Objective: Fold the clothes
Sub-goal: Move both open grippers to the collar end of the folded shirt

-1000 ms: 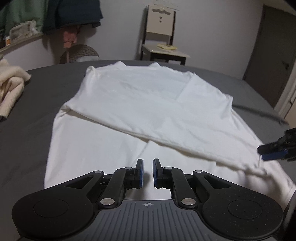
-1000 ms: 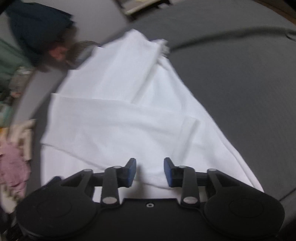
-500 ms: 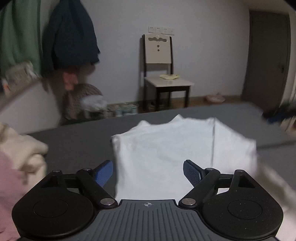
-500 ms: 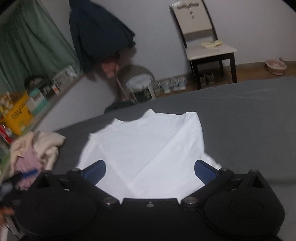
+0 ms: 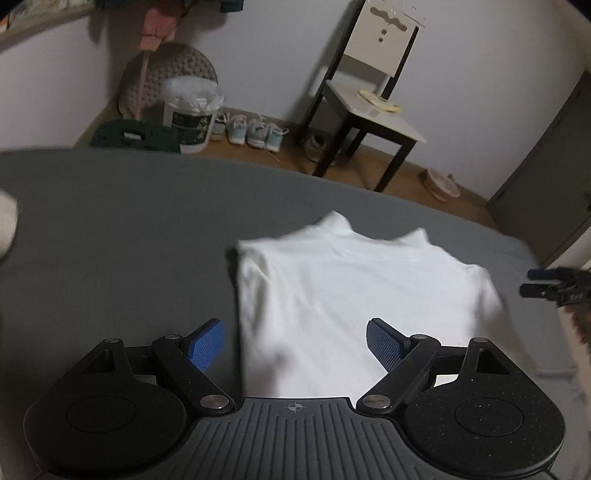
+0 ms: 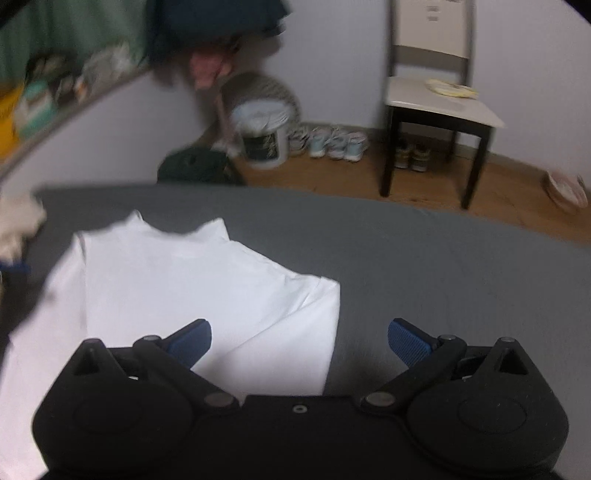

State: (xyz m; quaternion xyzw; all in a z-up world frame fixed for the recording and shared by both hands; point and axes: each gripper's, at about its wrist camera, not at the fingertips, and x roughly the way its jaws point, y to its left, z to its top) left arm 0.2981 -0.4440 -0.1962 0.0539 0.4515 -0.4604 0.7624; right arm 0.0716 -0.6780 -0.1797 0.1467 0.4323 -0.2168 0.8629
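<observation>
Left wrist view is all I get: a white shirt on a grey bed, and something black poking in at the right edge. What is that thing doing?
Observer: Those are the right tongs, wide open and empty, one finger over the white shirt, the other over the grey sheet.
Operator: Is the shirt folded there?
Observer: Yes, a flap with a diagonal edge lies on that side.
Operator: What's further left?
Observer: A cluttered shelf below a green curtain.
</observation>
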